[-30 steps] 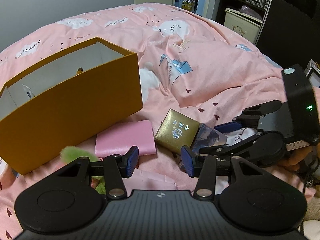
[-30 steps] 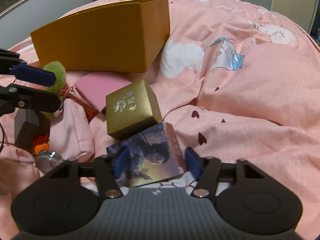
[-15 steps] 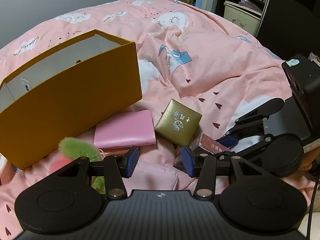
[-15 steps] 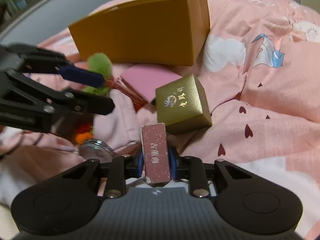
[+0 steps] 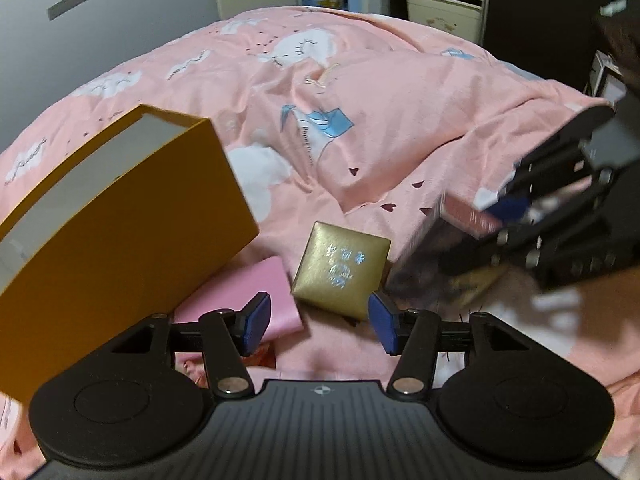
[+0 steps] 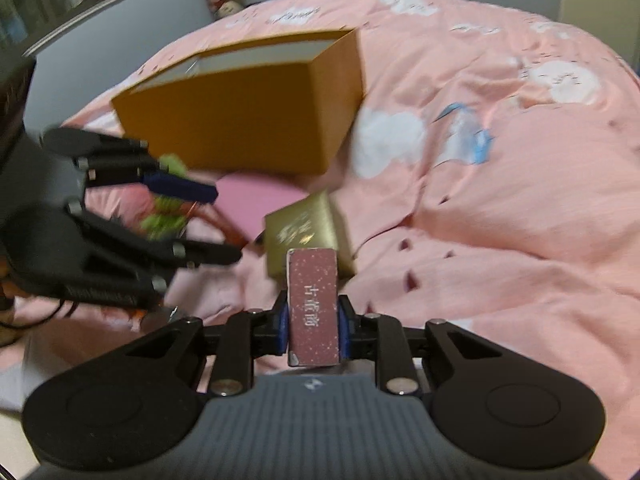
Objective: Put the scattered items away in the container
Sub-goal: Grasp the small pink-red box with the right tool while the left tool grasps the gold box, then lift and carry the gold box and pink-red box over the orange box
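An open orange box [image 5: 120,216] stands on the pink bedspread; it also shows in the right wrist view [image 6: 248,116]. My right gripper [image 6: 313,326] is shut on a flat picture box with a dark red spine [image 6: 313,304], lifted off the bed; it appears blurred in the left wrist view [image 5: 464,220]. My left gripper [image 5: 320,320] is open and empty, just in front of a gold box [image 5: 340,268], which also shows in the right wrist view [image 6: 308,232]. A pink case [image 5: 256,304] lies beside the orange box.
A green fuzzy toy [image 6: 168,200] lies by the left gripper's fingers [image 6: 180,188] in the right wrist view. The bedspread rises in a fold [image 5: 400,128] to the right. Shelves and a bin [image 5: 440,4] stand beyond the bed.
My right gripper has lifted the picture box higher off the bed. My left gripper has moved forward, closer to the gold box, and stays open.
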